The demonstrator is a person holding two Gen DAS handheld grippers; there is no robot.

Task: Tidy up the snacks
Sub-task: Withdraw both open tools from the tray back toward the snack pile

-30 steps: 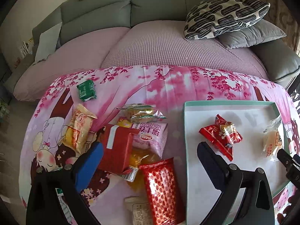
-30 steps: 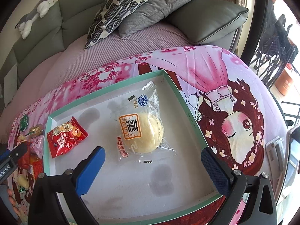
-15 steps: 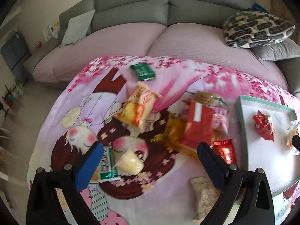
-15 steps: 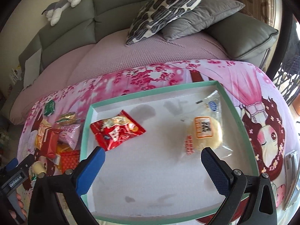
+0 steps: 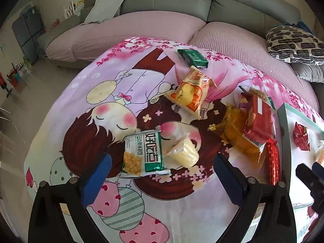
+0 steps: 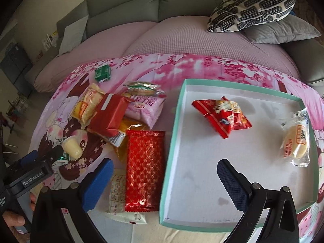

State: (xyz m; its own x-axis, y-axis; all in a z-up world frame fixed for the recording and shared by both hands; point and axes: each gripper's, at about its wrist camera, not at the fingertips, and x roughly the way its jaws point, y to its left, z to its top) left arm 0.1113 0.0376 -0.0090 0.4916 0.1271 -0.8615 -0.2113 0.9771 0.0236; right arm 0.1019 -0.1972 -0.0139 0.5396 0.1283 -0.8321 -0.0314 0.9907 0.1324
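My left gripper (image 5: pixel 162 173) is open and hovers low over a green-and-white snack packet (image 5: pixel 143 154) and a yellow pudding cup (image 5: pixel 182 151) on the pink cartoon cloth. My right gripper (image 6: pixel 165 174) is open too, straddling the left wall of the teal-rimmed white tray (image 6: pixel 243 90), with a red patterned packet (image 6: pixel 144 168) under its left finger. Inside the tray lie a red snack packet (image 6: pixel 222 117) and a bun in a clear wrapper (image 6: pixel 297 141). Neither gripper holds anything.
A pile left of the tray has a red box (image 6: pixel 109 115), an orange bag (image 6: pixel 89 105), a pink packet (image 6: pixel 144 107) and a white packet (image 6: pixel 119 198). A small green packet (image 6: pixel 103 74) lies apart. A sofa with cushions (image 6: pixel 251 10) lies behind. A hand (image 6: pixel 12 220) holds the left gripper.
My left gripper swung left from the tray's edge to above the green-and-white packet and pudding cup. My right gripper shifted left from over the bun to the tray's left wall.
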